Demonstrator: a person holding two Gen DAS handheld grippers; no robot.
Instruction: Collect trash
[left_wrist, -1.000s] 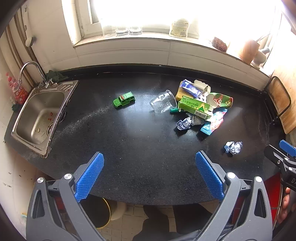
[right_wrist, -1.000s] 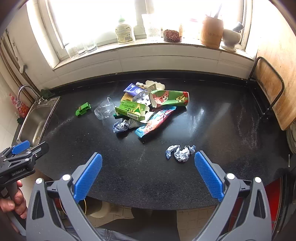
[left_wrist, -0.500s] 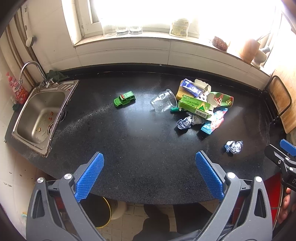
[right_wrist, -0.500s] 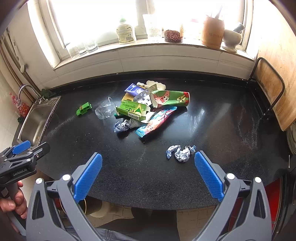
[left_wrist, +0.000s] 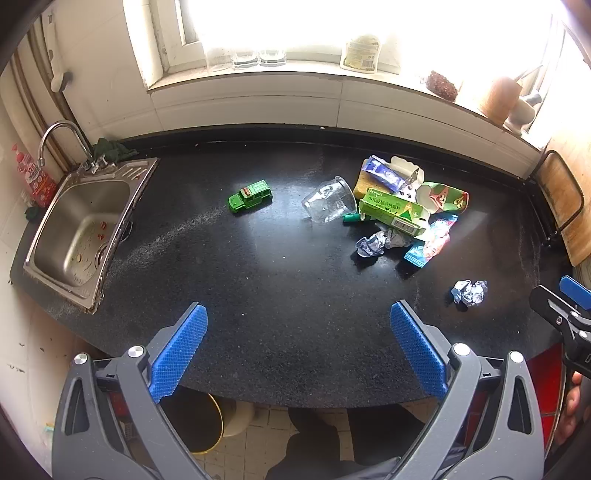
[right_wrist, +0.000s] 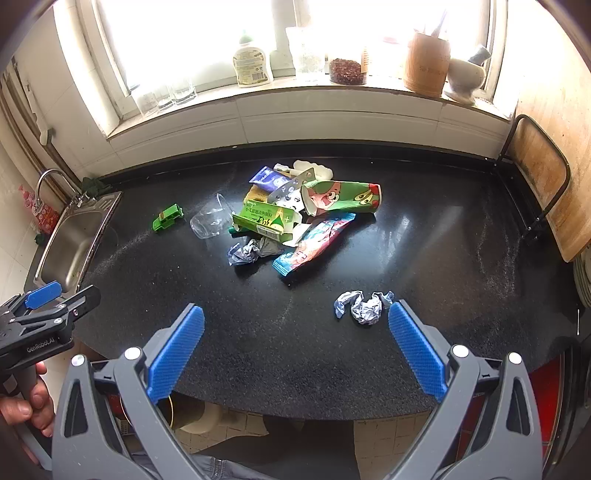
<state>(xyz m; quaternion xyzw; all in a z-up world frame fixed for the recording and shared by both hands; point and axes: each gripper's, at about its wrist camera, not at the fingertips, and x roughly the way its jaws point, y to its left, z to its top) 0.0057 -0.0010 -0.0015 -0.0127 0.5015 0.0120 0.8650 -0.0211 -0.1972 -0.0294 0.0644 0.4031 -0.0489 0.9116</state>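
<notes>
- Two grippers observed, both held above the near edge of the black countertop (left_wrist: 280, 280); nothing between the fingers of either
- Left gripper (left_wrist: 298, 350): jaws spread wide, blue pads apart, empty
- Right gripper (right_wrist: 295, 350): jaws spread wide, empty; crumpled foil wrapper (right_wrist: 364, 309) lies on the counter just ahead of its right pad, not touching
- Main trash pile sits toward the back right of the counter: green carton (right_wrist: 266, 221) on top, green cartoon-printed snack bag (right_wrist: 341, 197) behind it, blue and red wrapper (right_wrist: 314, 243) in front, second crumpled wrapper (right_wrist: 243, 253) at the pile's near left side
- Clear plastic cup (left_wrist: 330, 201) lies on its side, touching the pile's left edge
- Green toy car (left_wrist: 250, 195) stands alone, between cup and sink, apart from both
- Steel sink (left_wrist: 79, 230) with tap at far left of counter
- Windowsill carries a soap bottle (right_wrist: 252, 61), glasses, a jar, a wooden holder and a mortar
</notes>
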